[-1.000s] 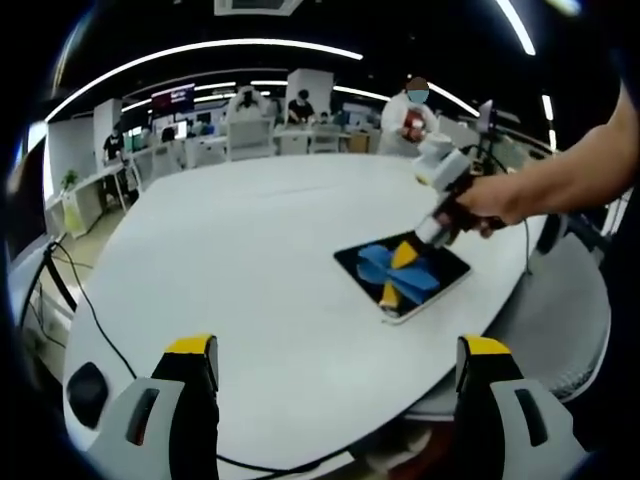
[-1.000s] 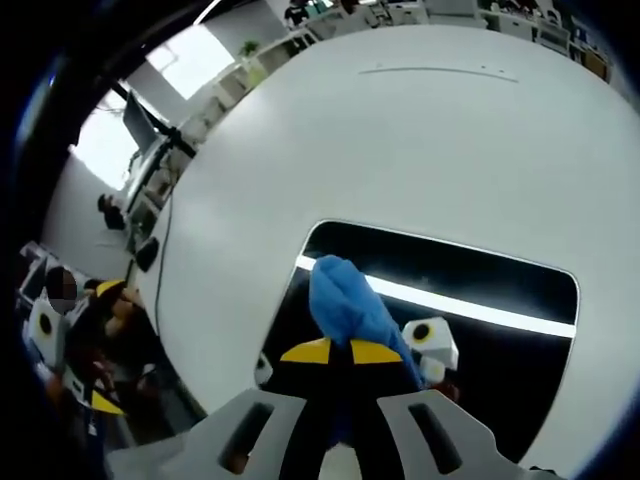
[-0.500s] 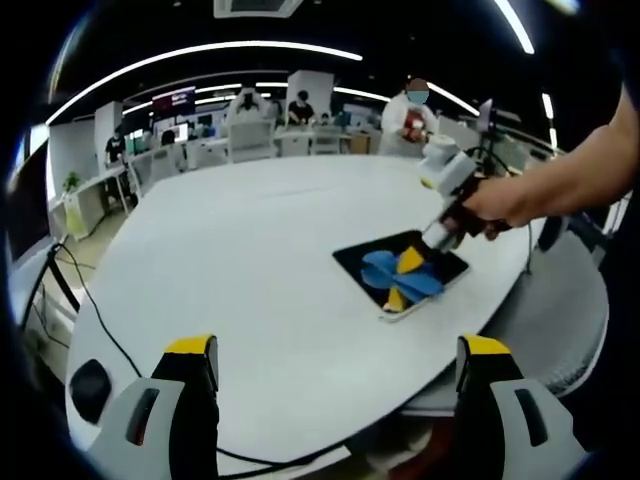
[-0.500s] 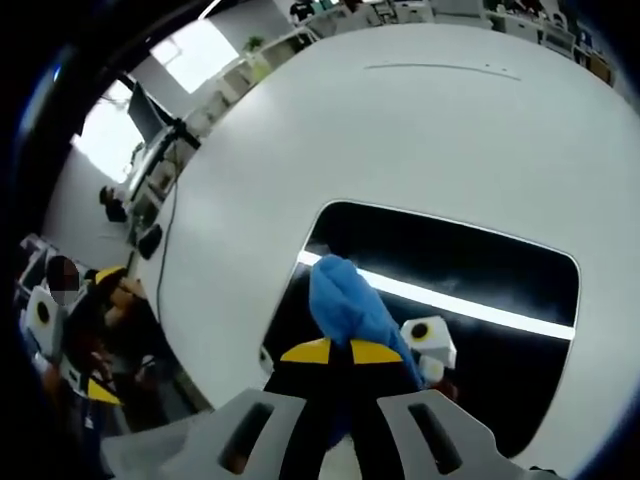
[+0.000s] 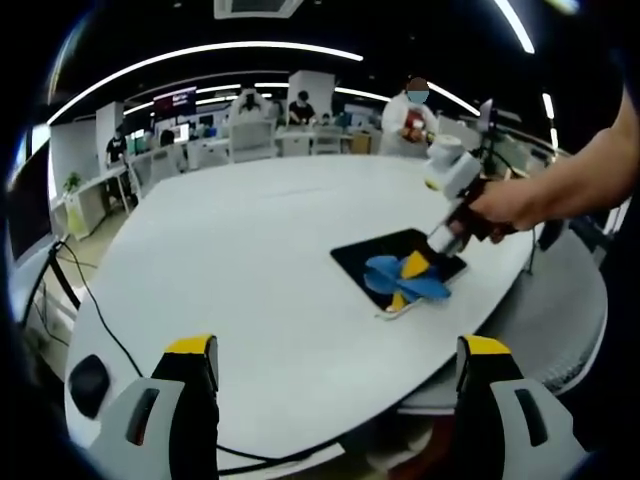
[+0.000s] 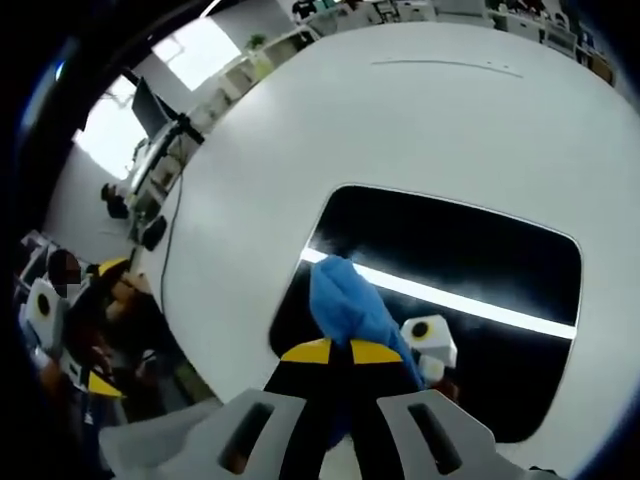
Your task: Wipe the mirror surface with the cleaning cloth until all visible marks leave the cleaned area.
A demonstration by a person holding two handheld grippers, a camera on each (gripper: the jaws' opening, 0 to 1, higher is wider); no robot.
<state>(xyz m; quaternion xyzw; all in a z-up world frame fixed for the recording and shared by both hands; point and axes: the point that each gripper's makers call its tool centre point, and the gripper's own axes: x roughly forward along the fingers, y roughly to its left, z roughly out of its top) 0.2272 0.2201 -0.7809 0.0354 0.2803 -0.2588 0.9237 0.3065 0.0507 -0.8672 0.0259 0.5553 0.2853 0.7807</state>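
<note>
A dark mirror point(image 5: 372, 258) lies flat on the white round table point(image 5: 250, 260), towards its right edge. A blue cleaning cloth point(image 5: 405, 277) rests on the mirror's near part, pressed down by my right gripper point(image 5: 412, 268), which a hand holds from the right. In the right gripper view the right gripper point(image 6: 342, 352) is shut on the blue cloth point(image 6: 345, 298), which bulges forward over the mirror point(image 6: 460, 255); a bright light strip reflects in the glass. My left gripper point(image 5: 338, 348) hovers open over the table's near edge, with nothing between its jaws.
A black cable point(image 5: 95, 320) and a small black object point(image 5: 85, 382) lie at the table's left edge. Desks and several people point(image 5: 410, 115) stand beyond the far side. The holding arm point(image 5: 560, 185) crosses in from the right. A person point(image 6: 110, 320) stands by the table edge.
The right gripper has slid the cloth a little across the mirror, towards its near edge in the left gripper view. The left gripper has stayed put.
</note>
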